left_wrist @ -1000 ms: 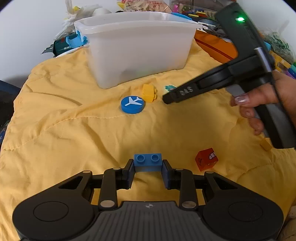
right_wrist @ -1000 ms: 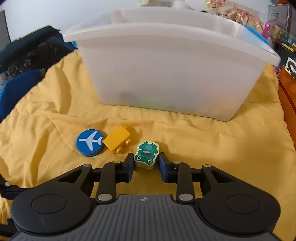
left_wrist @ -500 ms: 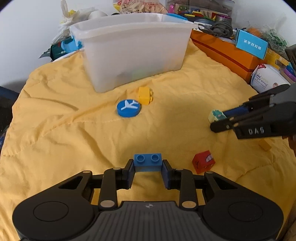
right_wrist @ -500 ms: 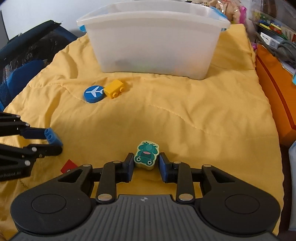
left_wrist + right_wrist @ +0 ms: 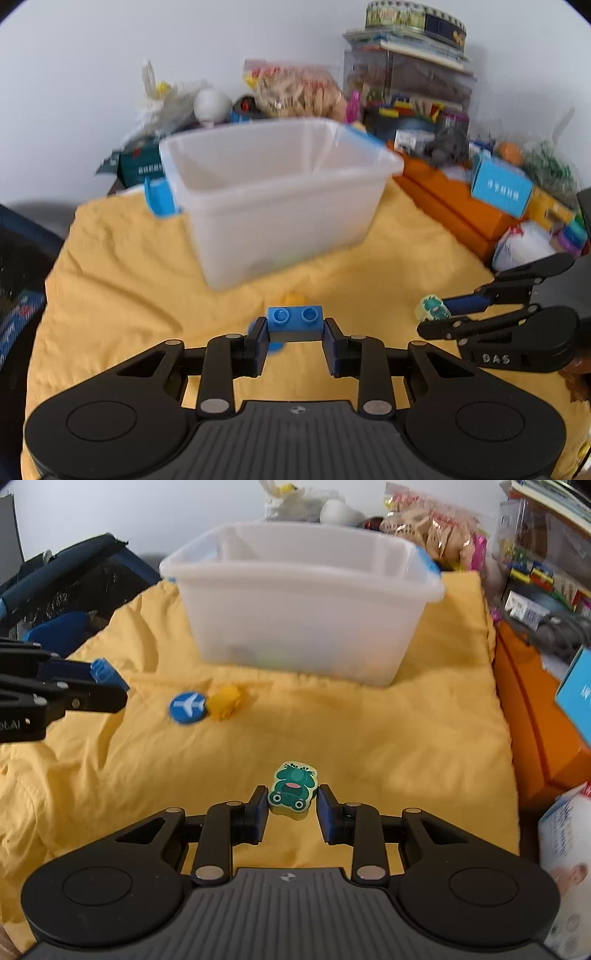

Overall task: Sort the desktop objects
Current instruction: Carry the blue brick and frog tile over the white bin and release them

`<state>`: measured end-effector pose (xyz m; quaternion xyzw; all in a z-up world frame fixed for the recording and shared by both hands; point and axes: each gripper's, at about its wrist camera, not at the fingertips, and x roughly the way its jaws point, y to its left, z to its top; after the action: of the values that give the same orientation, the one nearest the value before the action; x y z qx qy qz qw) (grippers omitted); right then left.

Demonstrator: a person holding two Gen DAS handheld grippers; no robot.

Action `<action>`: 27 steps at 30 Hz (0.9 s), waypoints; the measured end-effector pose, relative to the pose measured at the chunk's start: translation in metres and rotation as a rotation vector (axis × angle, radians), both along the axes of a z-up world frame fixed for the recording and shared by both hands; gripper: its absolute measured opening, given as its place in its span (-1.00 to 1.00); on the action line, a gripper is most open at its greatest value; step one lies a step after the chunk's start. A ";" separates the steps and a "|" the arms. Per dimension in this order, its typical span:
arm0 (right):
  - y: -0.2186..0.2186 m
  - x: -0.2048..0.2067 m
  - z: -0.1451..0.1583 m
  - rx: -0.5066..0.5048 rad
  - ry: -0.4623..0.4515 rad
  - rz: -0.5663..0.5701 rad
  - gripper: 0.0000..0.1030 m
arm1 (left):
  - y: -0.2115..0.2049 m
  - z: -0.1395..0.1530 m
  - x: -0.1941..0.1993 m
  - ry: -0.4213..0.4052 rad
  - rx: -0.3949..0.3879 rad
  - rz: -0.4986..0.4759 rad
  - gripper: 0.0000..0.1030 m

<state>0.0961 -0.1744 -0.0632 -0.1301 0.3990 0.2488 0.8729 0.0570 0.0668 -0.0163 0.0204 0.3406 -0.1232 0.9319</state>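
Both grippers are lifting off the yellow cloth [image 5: 369,738] compared with a second ago, and the bin [image 5: 280,199] now sits lower in the left view, its open top showing. The left gripper [image 5: 295,334] is clamping a blue brick [image 5: 294,318] between its pads, carrying it clear of the cloth in front of the bin. The right gripper [image 5: 291,805] is gripping a frog piece [image 5: 292,785] the same way, off to the right and nearer than the bin. On the cloth in front of the bin, a blue plane disc [image 5: 187,708] is lying against a yellow brick [image 5: 227,706].
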 end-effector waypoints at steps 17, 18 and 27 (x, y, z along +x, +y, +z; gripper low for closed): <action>0.029 0.089 0.090 0.118 -0.230 -0.009 -0.39 | -0.007 0.070 0.087 -0.189 -0.002 0.048 -0.33; 0.031 0.094 0.091 0.129 -0.224 -0.012 -0.39 | -0.006 0.069 0.094 -0.189 0.005 0.054 -0.34; 0.057 0.137 0.076 0.087 -0.215 -0.048 -0.38 | -0.001 0.049 0.140 -0.145 0.044 0.110 -0.33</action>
<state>0.2334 -0.1179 0.0129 -0.1087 0.2947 0.2295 0.9212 0.1970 0.0660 0.0325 0.0308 0.2756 -0.0624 0.9588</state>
